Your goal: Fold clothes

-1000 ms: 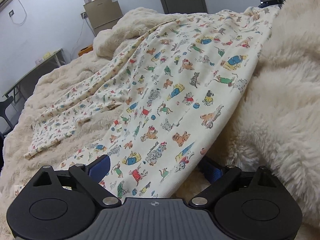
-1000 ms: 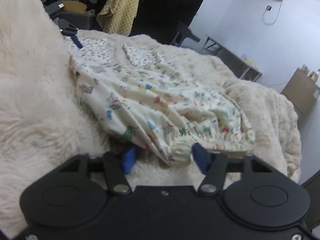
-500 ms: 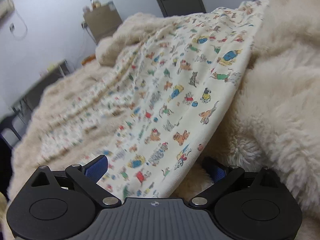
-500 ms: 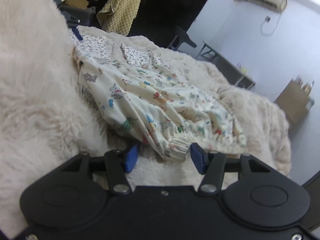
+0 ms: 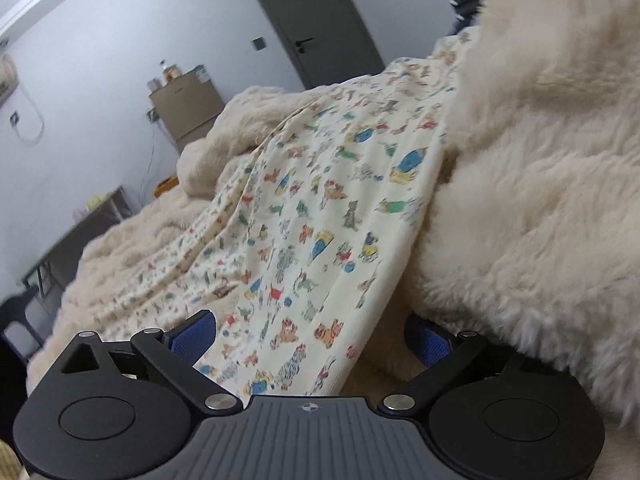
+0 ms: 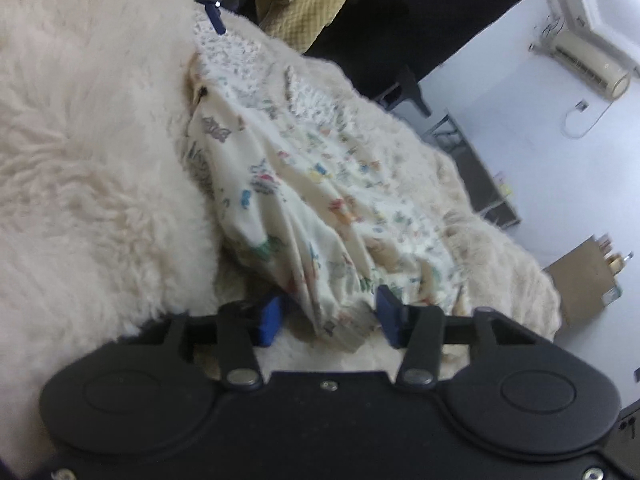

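Both ends of the printed garment point(image 5: 320, 216) are in play here, the cloth stretched along a fluffy cream blanket point(image 5: 540, 184) that covers the bed. The left hand-held gripper point(image 5: 308, 336) has its blue pads spread wide, and the hem passes straight between them and under the body of the tool, so nothing is pinched on this side yet. Across at the other end, the right hand-held gripper point(image 6: 328, 312) is also parted, its pads straddling a gathered, elasticated bunch of fabric point(image 6: 340, 320) without touching it, as far as the blurred view lets me judge. Here is the danger, as I read it: if the left one closes where it sits, it could catch long blanket pile along with the hem, because the fur rises right beside its right-hand pad point(image 5: 428, 340), and any lift would drag the bedding up too. On the right, that bunch is several layers thick; closing on only the outer ones would let the rest sag out and skew the fold. One side gripping before the other would pull the cloth askew across the blanket. The soft, lumpy surface also offers nothing firm to press a crease against.
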Demonstrator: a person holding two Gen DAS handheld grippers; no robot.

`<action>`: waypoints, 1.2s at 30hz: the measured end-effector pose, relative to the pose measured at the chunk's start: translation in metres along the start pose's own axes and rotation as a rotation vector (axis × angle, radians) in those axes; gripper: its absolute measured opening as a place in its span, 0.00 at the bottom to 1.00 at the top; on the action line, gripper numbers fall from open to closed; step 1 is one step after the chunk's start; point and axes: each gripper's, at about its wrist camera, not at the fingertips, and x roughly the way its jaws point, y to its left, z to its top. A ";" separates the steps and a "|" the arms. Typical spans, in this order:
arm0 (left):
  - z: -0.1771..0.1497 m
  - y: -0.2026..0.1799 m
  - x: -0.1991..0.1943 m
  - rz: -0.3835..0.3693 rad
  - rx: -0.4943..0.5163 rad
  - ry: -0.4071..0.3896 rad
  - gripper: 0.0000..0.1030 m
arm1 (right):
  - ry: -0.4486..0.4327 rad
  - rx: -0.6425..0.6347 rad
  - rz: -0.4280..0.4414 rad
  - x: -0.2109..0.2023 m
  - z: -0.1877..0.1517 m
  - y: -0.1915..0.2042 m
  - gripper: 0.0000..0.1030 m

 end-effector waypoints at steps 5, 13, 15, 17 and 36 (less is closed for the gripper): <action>0.007 -0.004 0.007 -0.005 0.036 0.049 0.97 | -0.019 0.056 -0.029 0.011 0.000 0.004 0.55; 0.008 0.002 0.013 -0.004 0.016 0.074 0.93 | -0.040 0.089 -0.108 0.014 -0.007 0.023 0.52; 0.009 0.001 0.012 0.017 0.031 0.064 0.88 | -0.015 0.100 -0.103 0.015 -0.005 0.023 0.45; 0.010 0.001 0.012 0.044 0.045 0.049 0.85 | -0.002 0.085 -0.102 0.013 -0.002 0.024 0.41; 0.028 -0.008 -0.001 -0.013 0.077 -0.061 0.70 | -0.141 0.027 0.076 -0.045 0.044 0.008 0.30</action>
